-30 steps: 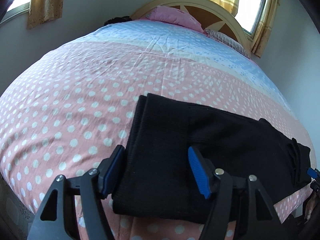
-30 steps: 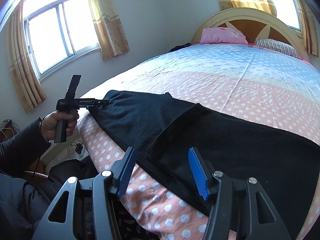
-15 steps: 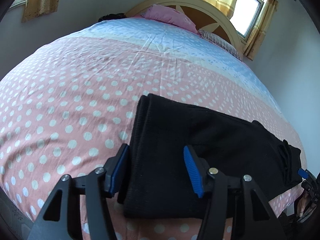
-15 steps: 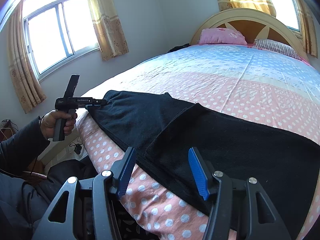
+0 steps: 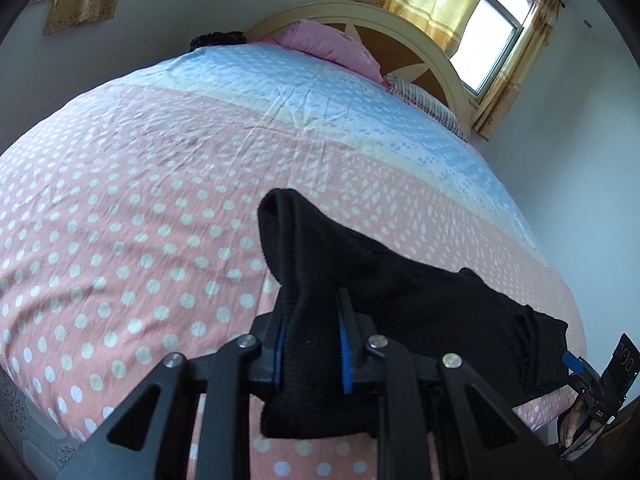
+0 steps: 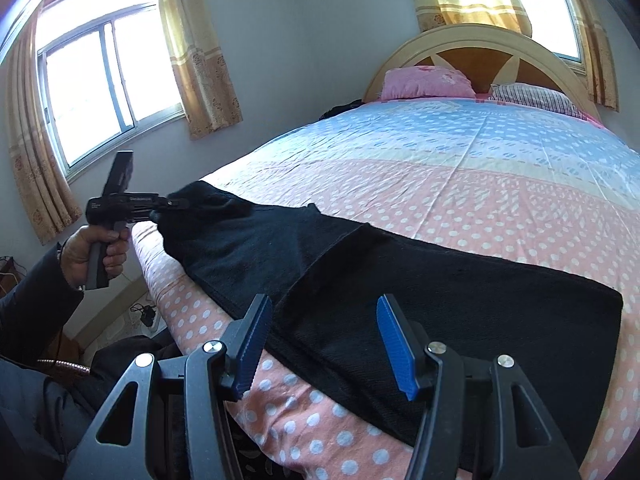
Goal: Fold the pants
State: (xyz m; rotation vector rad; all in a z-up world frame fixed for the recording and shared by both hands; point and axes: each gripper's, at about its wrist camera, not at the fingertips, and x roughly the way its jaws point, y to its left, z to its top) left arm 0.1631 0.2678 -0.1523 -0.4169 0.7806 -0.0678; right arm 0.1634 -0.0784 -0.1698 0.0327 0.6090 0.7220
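Black pants (image 6: 420, 280) lie along the near edge of the bed, one end folded over on itself. My left gripper (image 5: 310, 344) is shut on the pants' end (image 5: 304, 280), with the cloth bunched between its blue pads and lifted off the sheet. From the right wrist view the left gripper (image 6: 176, 204) shows at the far left, pinching that same end. My right gripper (image 6: 324, 344) is open, its blue pads standing over the folded end near the bed's edge. In the left wrist view the right gripper (image 5: 576, 364) shows at the far right end.
The bed (image 6: 460, 184) has a pink dotted sheet, with a blue band farther back. A pink pillow (image 6: 428, 82) and a striped pillow (image 6: 536, 96) lie at the headboard (image 6: 480, 48). Windows with yellow curtains stand on the left and behind. Cables lie on the floor at the left.
My left gripper has closed on the pants' end and raised it, bunching the cloth. My right gripper has stayed open in the same place.
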